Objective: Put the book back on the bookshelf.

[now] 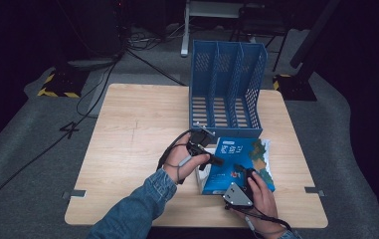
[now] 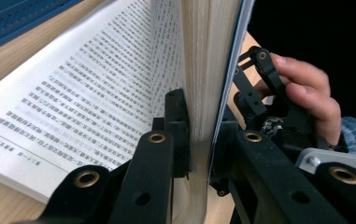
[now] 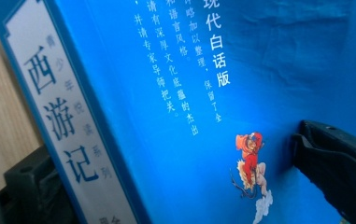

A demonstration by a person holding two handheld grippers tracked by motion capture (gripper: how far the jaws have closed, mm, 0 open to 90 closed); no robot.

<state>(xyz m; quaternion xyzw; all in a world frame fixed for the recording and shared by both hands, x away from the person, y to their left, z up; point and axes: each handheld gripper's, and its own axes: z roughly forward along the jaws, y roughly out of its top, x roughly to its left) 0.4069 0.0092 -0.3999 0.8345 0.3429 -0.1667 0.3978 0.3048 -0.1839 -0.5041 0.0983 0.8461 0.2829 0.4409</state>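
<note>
Jaws of the left gripper (image 2: 198, 140) pinch a thick sheaf of pages together with the cover of the blue paperback book (image 1: 239, 164), which lies near the front edge of the wooden table (image 1: 127, 144), right of centre. Beneath that sheaf, printed pages lie spread flat. The right gripper (image 3: 166, 186) straddles the book's spine end, one jaw at each side; whether it actually presses the cover is hard to tell. Just behind the book stands a blue perforated file rack (image 1: 228, 89) near the back edge.
</note>
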